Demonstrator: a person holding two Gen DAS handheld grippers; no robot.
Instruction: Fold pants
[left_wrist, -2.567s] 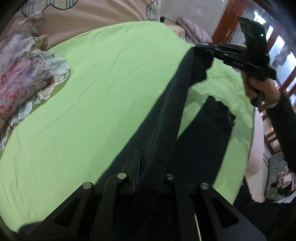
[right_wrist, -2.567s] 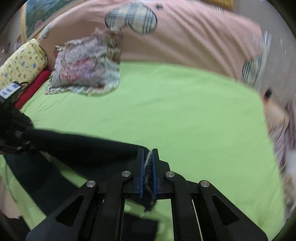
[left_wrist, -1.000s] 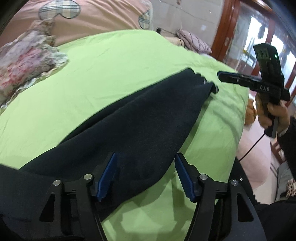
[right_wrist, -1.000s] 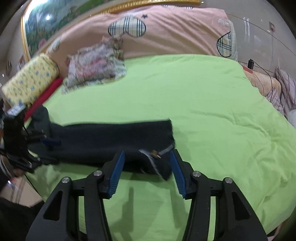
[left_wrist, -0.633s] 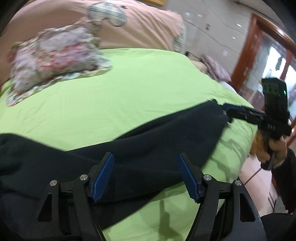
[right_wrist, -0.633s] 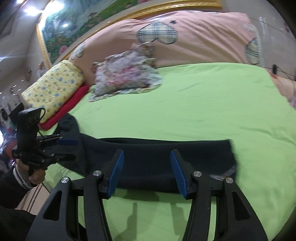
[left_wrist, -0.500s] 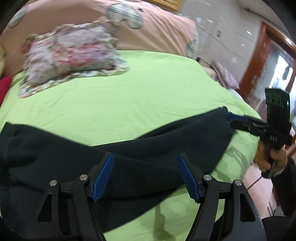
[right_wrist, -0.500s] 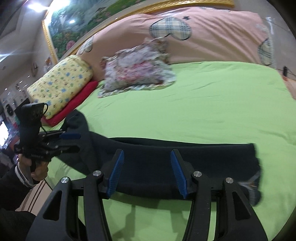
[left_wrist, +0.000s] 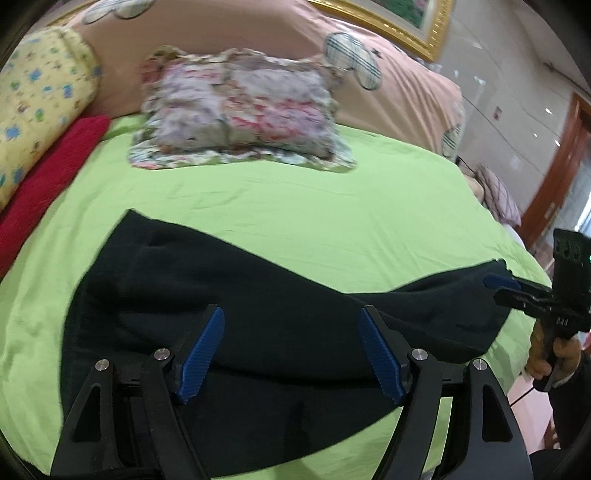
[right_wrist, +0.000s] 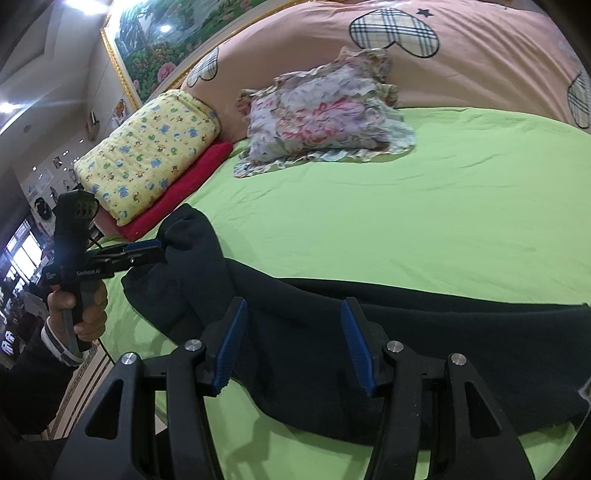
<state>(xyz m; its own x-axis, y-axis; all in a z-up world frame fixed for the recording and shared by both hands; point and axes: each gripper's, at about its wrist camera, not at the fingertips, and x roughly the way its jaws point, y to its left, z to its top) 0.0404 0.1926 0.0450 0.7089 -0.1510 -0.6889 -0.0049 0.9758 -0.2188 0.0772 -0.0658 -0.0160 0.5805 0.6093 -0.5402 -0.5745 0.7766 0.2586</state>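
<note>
Left gripper (left_wrist: 291, 350) jaws apart, empty, hovering over pants (left_wrist: 258, 295); 2.6 s ago clamped on cloth. Right gripper (right_wrist: 290, 345) likewise apart, released since then. Pants now lie flat, doubled lengthwise, along near edge of bed (left_wrist: 295, 206), no longer lifted. Right gripper's tips at pants' right end, contact unclear. Floral pillow (left_wrist: 240, 110) near head of bed; yellow pillow (right_wrist: 147, 155) on red cloth (right_wrist: 177, 195) at left edge, apart from pants.

My left gripper (left_wrist: 291, 354) covers the pants' (left_wrist: 280, 314) near edge, and the floral pillow (left_wrist: 240, 114) looks blurred.
</note>
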